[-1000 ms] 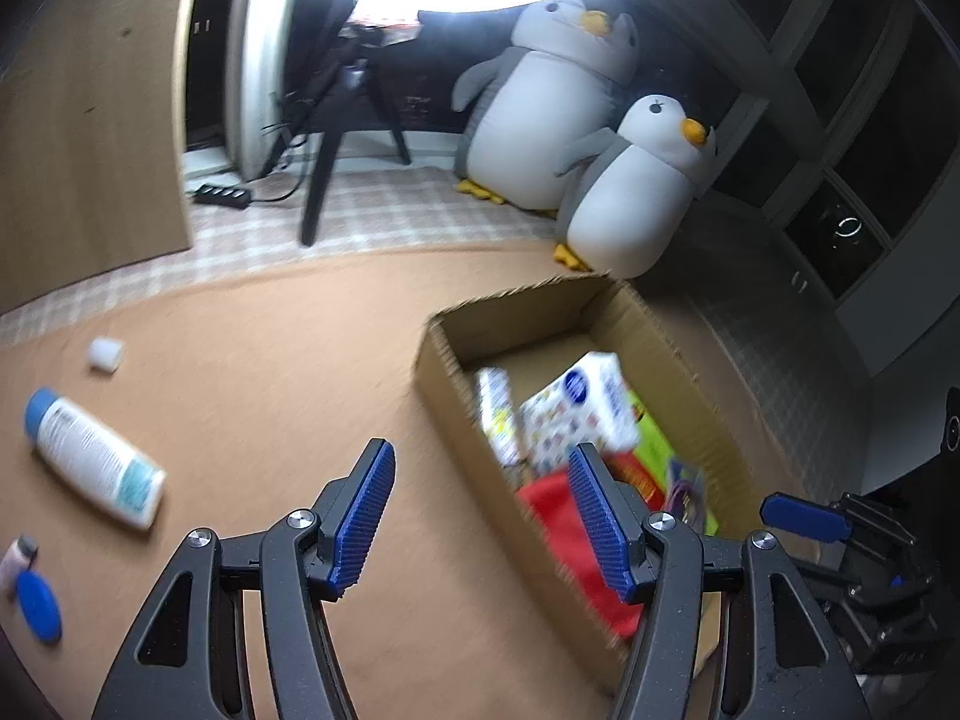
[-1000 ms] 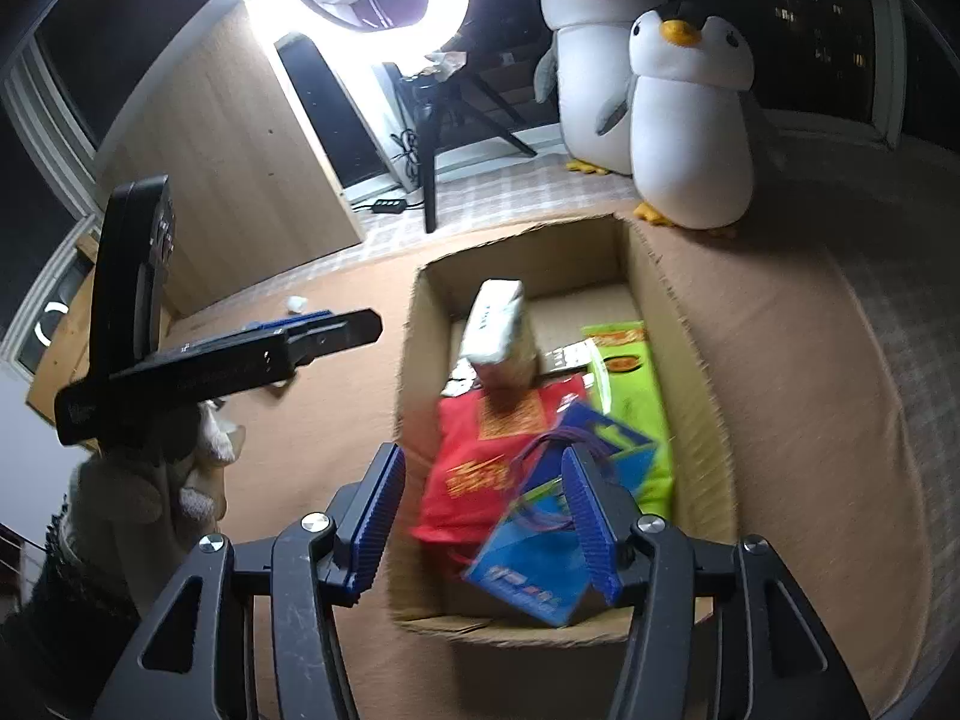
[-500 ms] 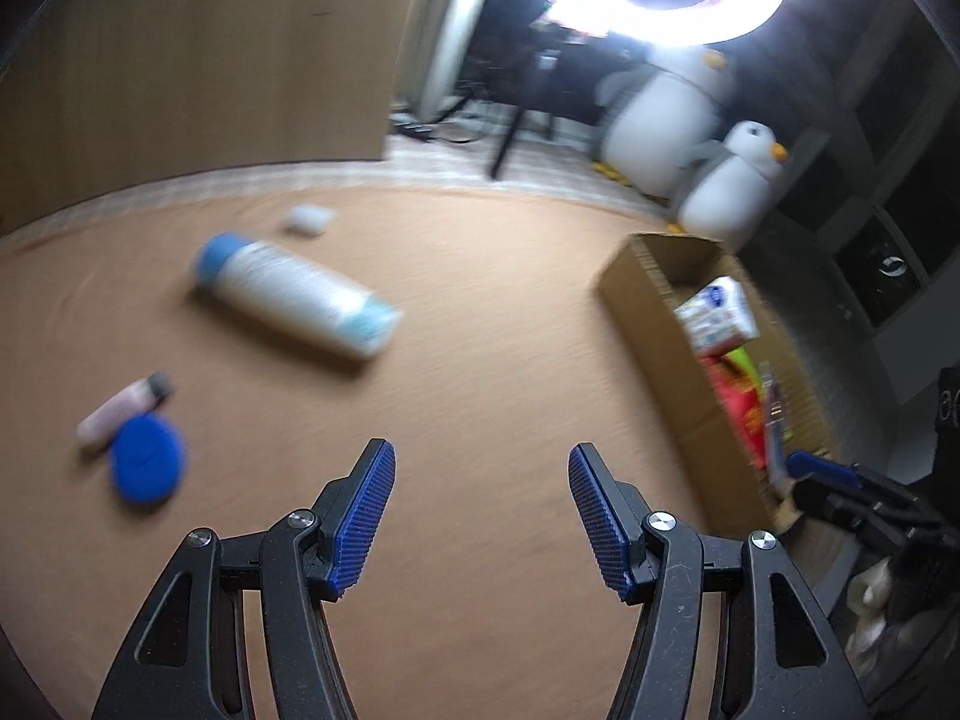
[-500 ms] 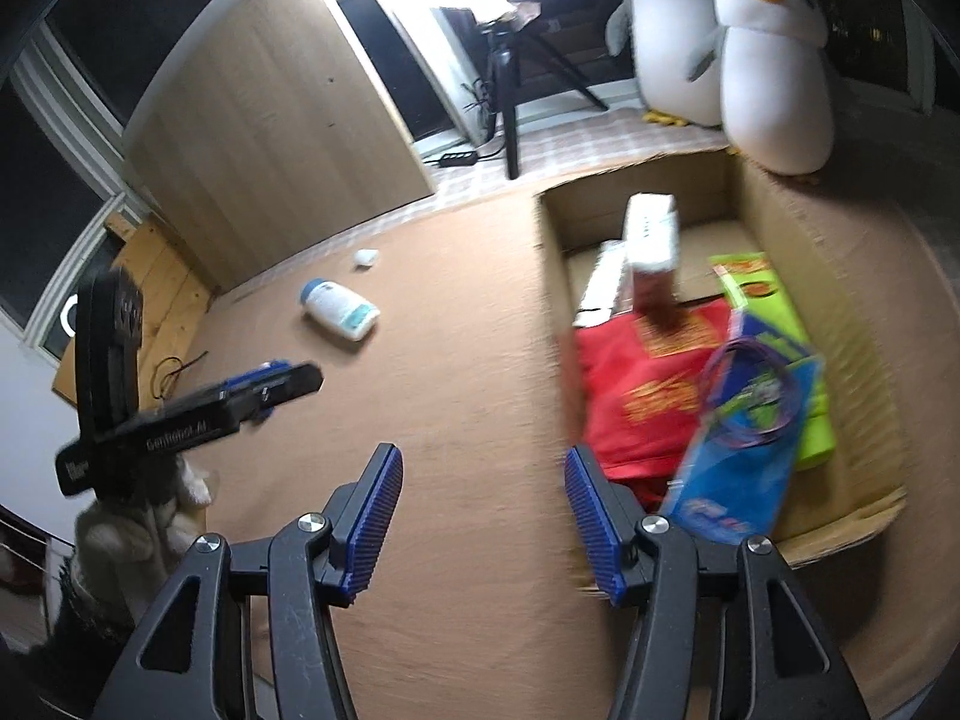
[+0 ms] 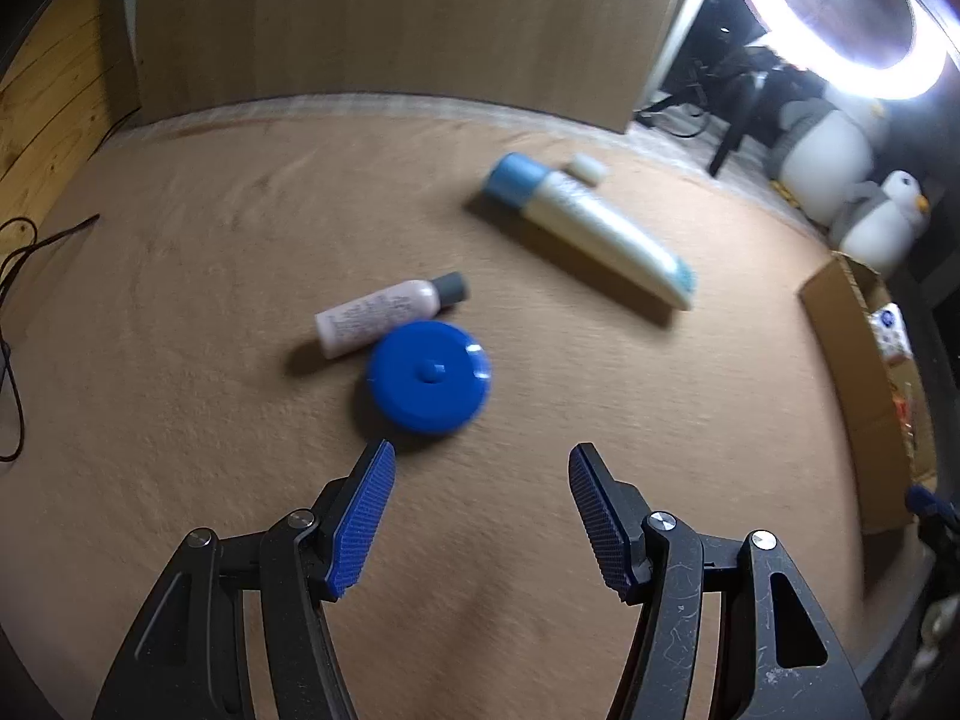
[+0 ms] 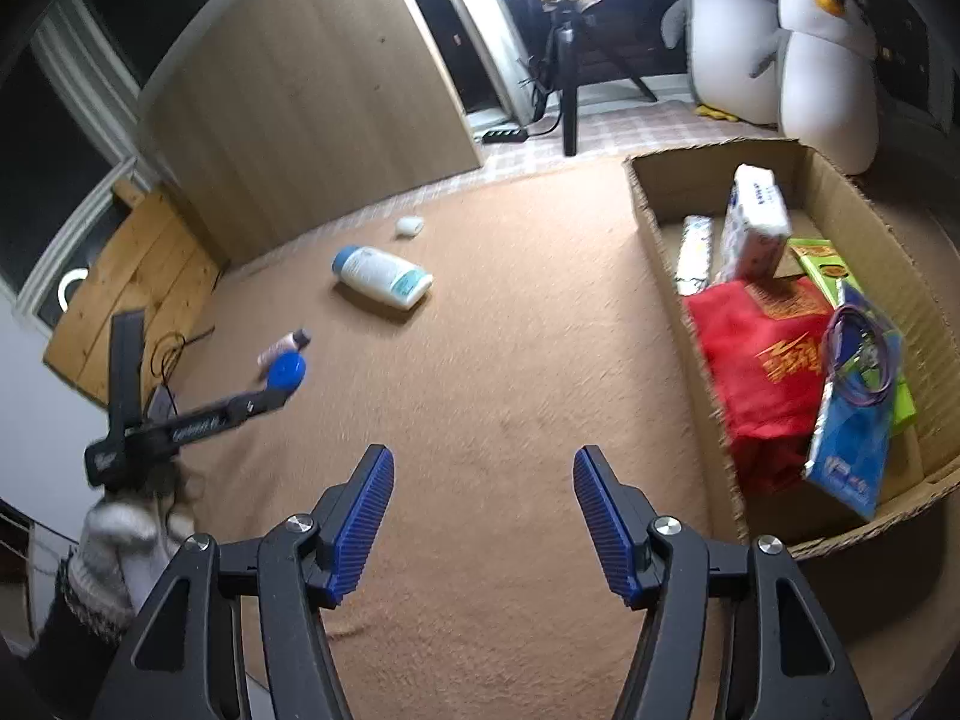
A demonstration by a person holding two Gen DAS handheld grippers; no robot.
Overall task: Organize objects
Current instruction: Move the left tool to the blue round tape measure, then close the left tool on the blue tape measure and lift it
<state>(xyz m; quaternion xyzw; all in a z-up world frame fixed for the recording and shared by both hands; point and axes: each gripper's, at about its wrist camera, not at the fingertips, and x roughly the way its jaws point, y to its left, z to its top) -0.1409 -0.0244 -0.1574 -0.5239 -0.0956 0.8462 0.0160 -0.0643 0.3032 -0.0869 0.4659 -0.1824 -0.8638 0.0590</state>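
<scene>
My left gripper (image 5: pixel 480 462) is open and empty, just short of a round blue disc (image 5: pixel 429 377) on the tan carpet. A small pink bottle with a grey cap (image 5: pixel 384 315) lies touching the disc's far side. A white bottle with a blue cap (image 5: pixel 591 228) lies farther right, and a small white piece (image 5: pixel 588 167) lies beyond it. My right gripper (image 6: pixel 483 468) is open and empty above bare carpet, left of the cardboard box (image 6: pixel 660 240). The box holds a red bag (image 6: pixel 756 360), a white carton (image 6: pixel 753 228), a green packet (image 6: pixel 822 258) and a blue packet (image 6: pixel 852 438). The left gripper (image 6: pixel 276 393) shows at the right wrist view's left.
A wooden board (image 6: pixel 300 120) leans at the back. Two plush penguins (image 6: pixel 822 72) and a ring-light tripod (image 6: pixel 567 78) stand behind the box. Cables (image 5: pixel 18 300) lie at the carpet's left edge. The box's rim (image 5: pixel 840 324) is at the left wrist view's far right.
My left gripper swung left from the box and closed in on the blue disc and pink bottle. My right gripper drew back from over the box to the carpet left of it.
</scene>
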